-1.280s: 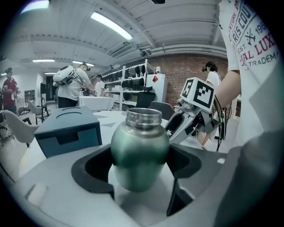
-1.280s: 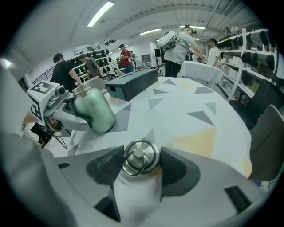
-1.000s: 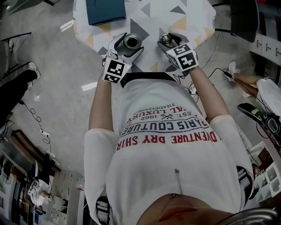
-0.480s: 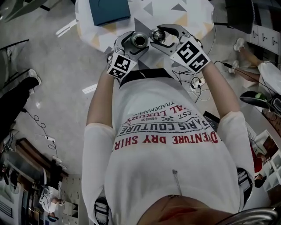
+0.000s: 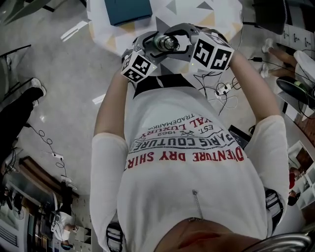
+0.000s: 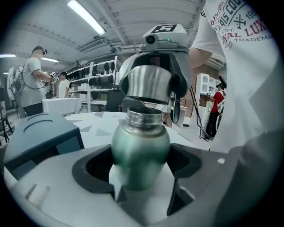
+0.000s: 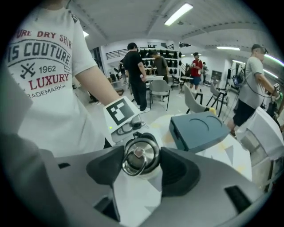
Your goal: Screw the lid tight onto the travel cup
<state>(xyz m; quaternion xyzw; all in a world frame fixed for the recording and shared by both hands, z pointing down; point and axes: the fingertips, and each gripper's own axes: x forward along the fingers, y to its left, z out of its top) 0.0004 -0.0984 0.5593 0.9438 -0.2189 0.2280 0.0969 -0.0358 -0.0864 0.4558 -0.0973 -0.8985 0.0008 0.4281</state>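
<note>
Left gripper view: green travel cup (image 6: 140, 148) stands upright between the jaws of the left gripper (image 6: 141, 173). Both dark pads press on its rounded body, so this grip is closed on the cup. The cup's steel mouth is uncovered. A steel lid (image 6: 148, 84) hangs directly over the mouth, just above it; whether lid and mouth touch I cannot tell.

The right gripper (image 7: 141, 167) holds that lid. Its own view shows the lid's top and ring handle clamped between the two pads, with the jaws set wide around it.

Head view: both grippers meet close in front of the person's chest, over the near edge of a white table (image 5: 216, 17) printed with grey and yellow triangles. A blue-grey box (image 5: 129, 10) lies on the table, well apart from the cup. Several people stand in the room behind.
</note>
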